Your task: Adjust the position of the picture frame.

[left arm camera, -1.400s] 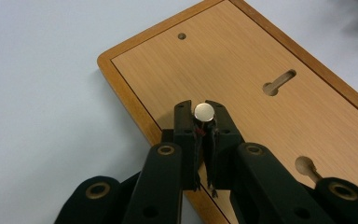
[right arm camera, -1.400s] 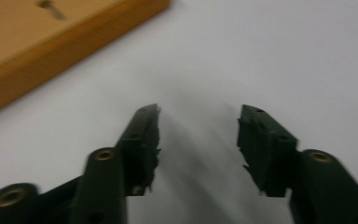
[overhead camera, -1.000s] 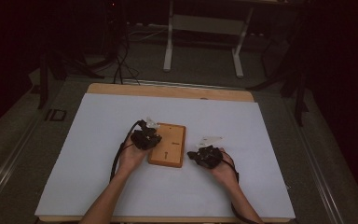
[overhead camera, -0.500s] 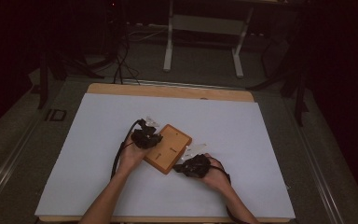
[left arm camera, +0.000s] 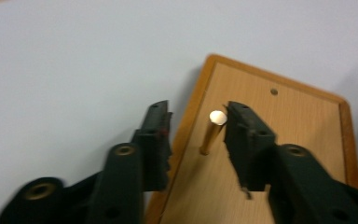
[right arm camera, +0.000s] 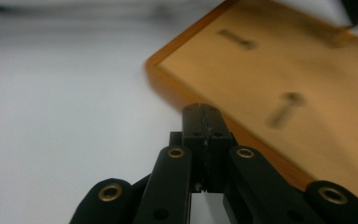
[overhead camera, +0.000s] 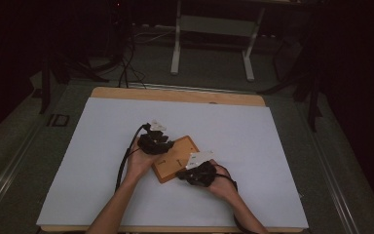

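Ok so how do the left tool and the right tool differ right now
The left tool stands open, its jaws apart either side of a brass peg on the wooden board; the right tool is shut with nothing between its jaws. The left tool reaches over the board's surface, while the right tool sits at the board's edge over the white table. Both are black and hand-held.

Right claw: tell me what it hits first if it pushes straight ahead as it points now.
Probably the raised rim of the wooden peg board, just ahead of the shut right claw. Depth is unclear; the tips may already touch that edge.
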A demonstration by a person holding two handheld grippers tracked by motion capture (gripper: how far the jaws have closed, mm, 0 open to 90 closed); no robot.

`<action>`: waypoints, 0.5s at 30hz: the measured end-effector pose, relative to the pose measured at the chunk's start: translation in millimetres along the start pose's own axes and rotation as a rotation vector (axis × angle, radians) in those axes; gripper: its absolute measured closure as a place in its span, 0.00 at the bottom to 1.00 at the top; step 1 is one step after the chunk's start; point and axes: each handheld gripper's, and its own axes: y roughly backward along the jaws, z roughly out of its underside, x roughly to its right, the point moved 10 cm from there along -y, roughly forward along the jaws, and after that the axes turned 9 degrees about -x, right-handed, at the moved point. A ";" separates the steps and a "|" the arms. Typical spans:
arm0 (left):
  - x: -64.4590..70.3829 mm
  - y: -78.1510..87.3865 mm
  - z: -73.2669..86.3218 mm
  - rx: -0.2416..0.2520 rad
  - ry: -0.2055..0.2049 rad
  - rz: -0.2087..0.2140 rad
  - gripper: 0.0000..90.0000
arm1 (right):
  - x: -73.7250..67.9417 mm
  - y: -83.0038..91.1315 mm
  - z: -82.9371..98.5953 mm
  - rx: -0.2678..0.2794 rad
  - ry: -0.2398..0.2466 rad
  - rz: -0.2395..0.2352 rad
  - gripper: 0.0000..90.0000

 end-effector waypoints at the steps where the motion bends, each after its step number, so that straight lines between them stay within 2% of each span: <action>1: -1.4 4.5 0.1 0.011 0.009 -0.005 0.63 | 7.0 7.4 0.4 0.018 -0.019 0.019 1.00; 4: -6.8 20.5 5.0 0.041 0.045 -0.033 0.59 | 27.0 22.6 2.8 0.062 -0.079 0.082 1.00; 7: -9.3 31.8 15.5 0.061 0.069 -0.043 0.59 | 51.9 36.5 8.1 0.096 -0.151 0.170 0.98; 11: -14.0 39.7 35.9 0.061 0.090 -0.068 0.62 | 74.3 45.4 16.3 0.108 -0.223 0.259 0.99; 12: -14.0 39.7 35.9 0.061 0.090 -0.068 0.63 | 74.3 45.4 16.3 0.108 -0.223 0.259 0.99; 13: -17.2 41.5 49.5 0.054 0.103 -0.088 0.63 | 77.5 45.9 18.1 0.107 -0.234 0.273 0.99; 14: -18.9 41.7 54.2 0.050 0.110 -0.096 0.68 | 86.1 45.5 24.1 0.102 -0.272 0.301 0.99; 15: -20.4 41.6 58.6 0.035 0.113 -0.100 0.71 | 89.1 44.7 26.4 0.099 -0.286 0.310 0.99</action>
